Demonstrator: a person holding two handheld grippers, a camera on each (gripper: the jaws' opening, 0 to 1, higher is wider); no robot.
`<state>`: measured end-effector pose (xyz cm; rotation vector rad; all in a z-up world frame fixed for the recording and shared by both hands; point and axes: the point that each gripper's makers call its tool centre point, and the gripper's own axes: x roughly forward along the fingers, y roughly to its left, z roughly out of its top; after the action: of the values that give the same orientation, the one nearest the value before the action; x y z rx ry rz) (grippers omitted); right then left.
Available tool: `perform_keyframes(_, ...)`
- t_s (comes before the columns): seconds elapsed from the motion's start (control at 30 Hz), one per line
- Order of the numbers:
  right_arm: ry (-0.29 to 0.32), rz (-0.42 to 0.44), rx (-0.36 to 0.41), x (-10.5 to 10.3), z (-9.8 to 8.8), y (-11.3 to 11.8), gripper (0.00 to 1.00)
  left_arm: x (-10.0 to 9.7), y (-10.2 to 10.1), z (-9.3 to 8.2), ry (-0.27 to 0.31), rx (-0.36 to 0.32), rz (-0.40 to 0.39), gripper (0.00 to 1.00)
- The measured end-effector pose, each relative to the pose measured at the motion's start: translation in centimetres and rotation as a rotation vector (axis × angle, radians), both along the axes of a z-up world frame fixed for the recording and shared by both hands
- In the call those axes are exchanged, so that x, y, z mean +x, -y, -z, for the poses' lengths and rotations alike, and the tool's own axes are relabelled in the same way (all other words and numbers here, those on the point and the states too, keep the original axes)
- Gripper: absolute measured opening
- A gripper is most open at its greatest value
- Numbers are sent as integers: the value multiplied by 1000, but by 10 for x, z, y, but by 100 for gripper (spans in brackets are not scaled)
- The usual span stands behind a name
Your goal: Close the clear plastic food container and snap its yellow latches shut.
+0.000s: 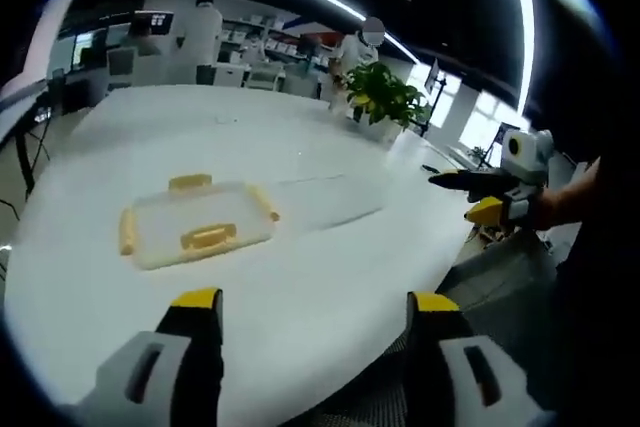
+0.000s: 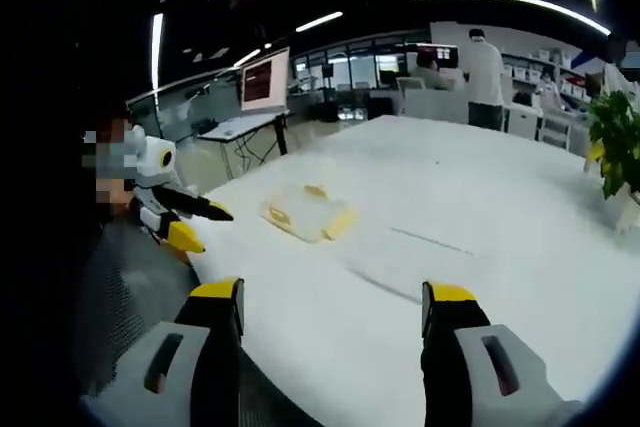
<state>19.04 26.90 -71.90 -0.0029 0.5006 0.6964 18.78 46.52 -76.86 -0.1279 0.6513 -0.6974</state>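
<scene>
Where table point(image 1: 300, 287) edge curves, container point(image 1: 197, 224) inboard

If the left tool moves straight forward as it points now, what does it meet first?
Probably the clear plastic food container with yellow latches on the white table; depth is uncertain.

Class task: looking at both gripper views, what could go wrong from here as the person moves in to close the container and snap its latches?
1. The clear container is hard to make out on the white table, so a jaw may misjudge its rim and shove it.
2. Both the left gripper and right gripper hang open, away from it; pressing one yellow latch unsupported may slide the light container.
</scene>
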Motion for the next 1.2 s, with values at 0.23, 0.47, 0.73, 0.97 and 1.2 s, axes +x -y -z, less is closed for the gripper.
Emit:
perform_keyframes(0.23,13,-58,30,-1,-7,-34,72,-5,6,-8,25,-1,74,69)
perform_keyframes(0.47,28,-100,31,12,-17,-53,73,-13,4,-12,-40,-39,162,64)
perform_keyframes(0.73,49,-132,16,33,-23,-64,79,12,-17,-22,-43,-66,121,56)
perform_keyframes(0.97,28,-183,-21,38,-12,-68,74,33,-30,-22,-25,-21,146,56)
perform_keyframes(1.2,34,-204,-57,51,-8,-71,71,41,-43,-12,-77,12,193,55)
